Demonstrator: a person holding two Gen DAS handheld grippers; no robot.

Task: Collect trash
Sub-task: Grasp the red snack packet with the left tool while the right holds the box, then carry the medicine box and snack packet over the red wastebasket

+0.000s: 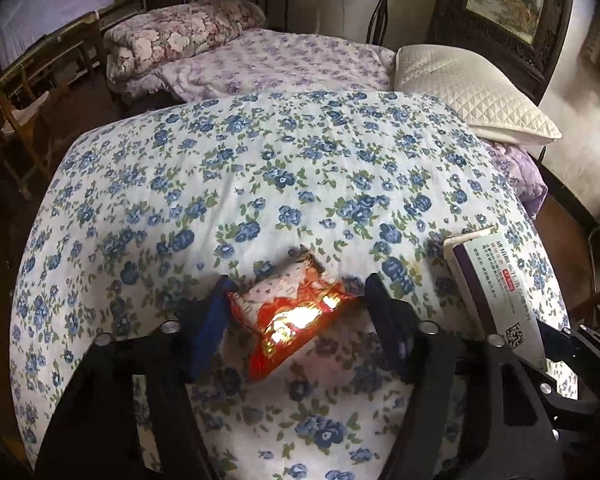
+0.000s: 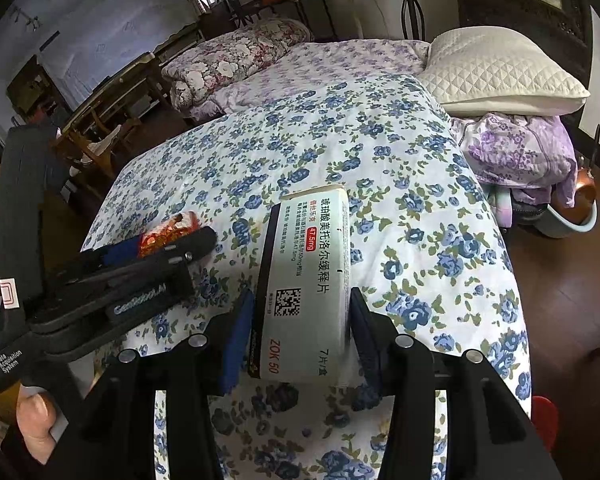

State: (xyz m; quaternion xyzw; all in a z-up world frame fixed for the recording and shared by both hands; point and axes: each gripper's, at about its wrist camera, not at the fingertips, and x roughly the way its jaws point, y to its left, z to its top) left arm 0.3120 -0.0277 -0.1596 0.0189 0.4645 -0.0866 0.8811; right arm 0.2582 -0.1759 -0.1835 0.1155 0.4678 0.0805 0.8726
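Both hand-held grippers are loaded as I work the blue-flowered white quilt (image 1: 284, 168) from afar. My right gripper (image 2: 300, 332) has its blue-padded jaws pressed to the long sides of a white-and-purple cardboard medicine box (image 2: 305, 280), which fills the gap between them. I judge that grip was chosen because the narrow width suits the jaw span. The box's long axis runs straight out along the fingers, its far end pointing up the bed toward the pillow and its near end back at the wrist. It looks raised just clear of the quilt, though I cannot be sure.

To its left, my left gripper (image 1: 296, 300) stands wider, one pad at each end of a crinkled red-and-gold foil snack wrapper (image 1: 292, 316). Whether the pads are truly pinching it I cannot tell. The wrapper's long axis slants between the jaws, its paler end pointing away up the bed.

Beyond lie a lilac-flowered sheet (image 1: 284, 64), a quilted cream pillow (image 2: 499, 72) and a rolled pink-floral duvet (image 1: 180, 36).
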